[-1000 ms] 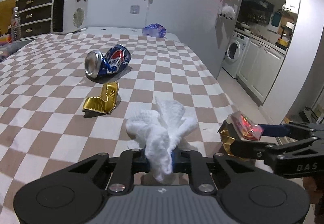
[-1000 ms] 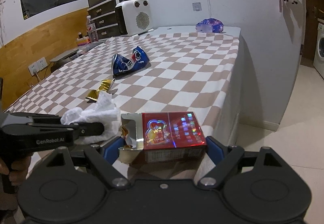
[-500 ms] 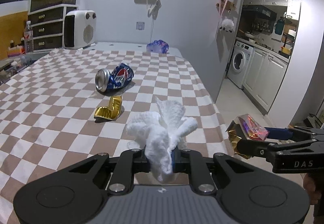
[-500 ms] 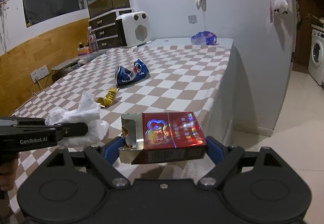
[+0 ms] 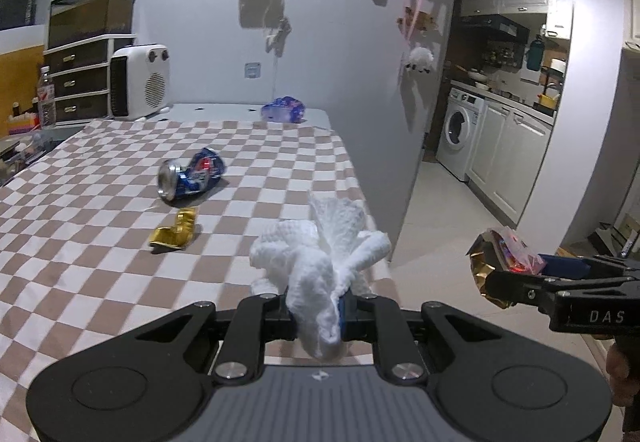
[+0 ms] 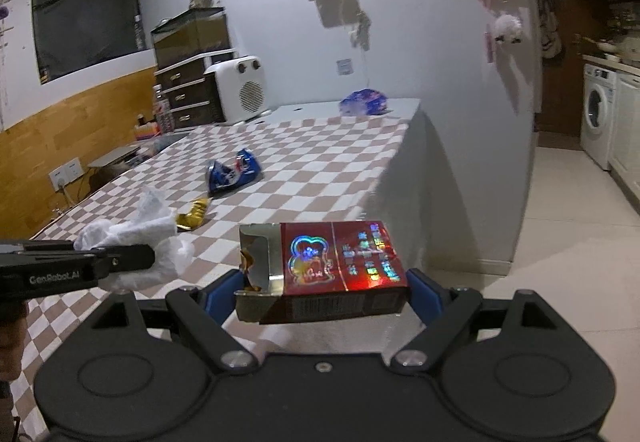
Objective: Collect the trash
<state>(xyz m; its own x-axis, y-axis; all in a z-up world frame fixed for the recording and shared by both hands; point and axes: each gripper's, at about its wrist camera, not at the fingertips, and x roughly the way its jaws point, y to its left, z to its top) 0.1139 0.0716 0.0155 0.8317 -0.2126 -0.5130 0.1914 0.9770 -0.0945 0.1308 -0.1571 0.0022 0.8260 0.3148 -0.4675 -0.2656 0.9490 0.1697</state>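
Observation:
My left gripper [image 5: 316,312] is shut on a crumpled white tissue [image 5: 320,262], held above the near edge of the checkered table [image 5: 100,262]. My right gripper [image 6: 324,288] is shut on an open red cigarette box [image 6: 332,266], held off the table's right side over the floor; it also shows in the left wrist view [image 5: 504,262]. A crushed blue soda can [image 5: 190,178] and a gold foil wrapper [image 5: 176,232] lie on the table farther back. The can [image 6: 232,172], the wrapper [image 6: 192,214] and the tissue [image 6: 132,238] also show in the right wrist view.
A white heater [image 5: 138,82] and a crumpled purple wrapper [image 5: 284,110] sit at the table's far end. Drawers [image 5: 76,78] stand at the far left. A grey wall [image 5: 380,82] runs along the table's right side. A washing machine [image 5: 456,130] and cabinets stand at the right.
Both grippers have risen and pulled back from the table, still holding the tissue and the box. The can and gold wrapper lie where they were.

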